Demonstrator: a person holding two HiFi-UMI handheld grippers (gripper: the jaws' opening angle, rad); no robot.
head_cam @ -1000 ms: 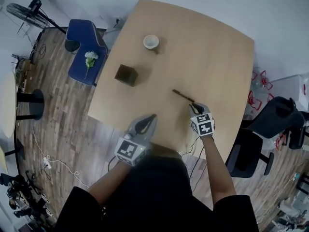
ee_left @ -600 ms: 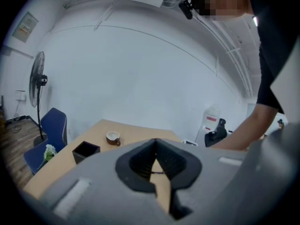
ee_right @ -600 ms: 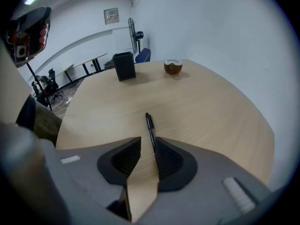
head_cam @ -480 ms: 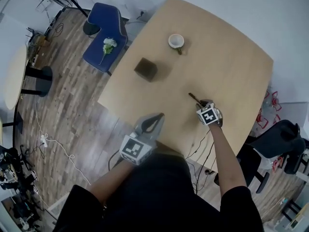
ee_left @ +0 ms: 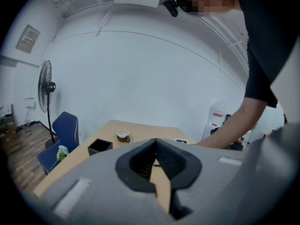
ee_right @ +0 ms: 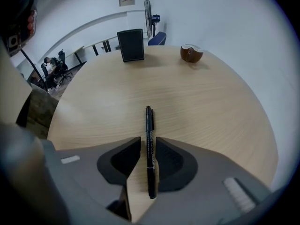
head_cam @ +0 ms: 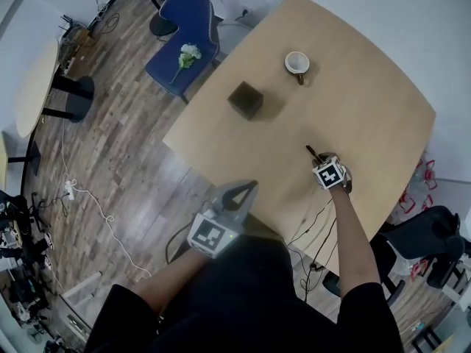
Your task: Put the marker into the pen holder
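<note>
A black marker [ee_right: 148,121] lies flat on the wooden table [head_cam: 353,109], pointing away from me. My right gripper [ee_right: 148,138] straddles its rear half. The jaws are opening, and a thin gap shows on the marker's left side. In the head view only the marker's tip [head_cam: 310,151] sticks out past the right gripper [head_cam: 322,160]. The pen holder [head_cam: 246,99] is a black open cube standing far ahead [ee_right: 131,45]. My left gripper [head_cam: 246,187] hovers shut and empty at the table's near edge [ee_left: 155,140].
A brown-and-white cup [head_cam: 297,63] stands at the far side of the table, to the right of the holder. A blue chair [head_cam: 184,43] with a white flower [head_cam: 189,52] stands by the table's left side. A black chair [head_cam: 430,234] is at the right, with cables on the floor.
My right gripper has slid forward over the marker, so less of it shows in the head view. The head camera has shifted. The left gripper holds its place.
</note>
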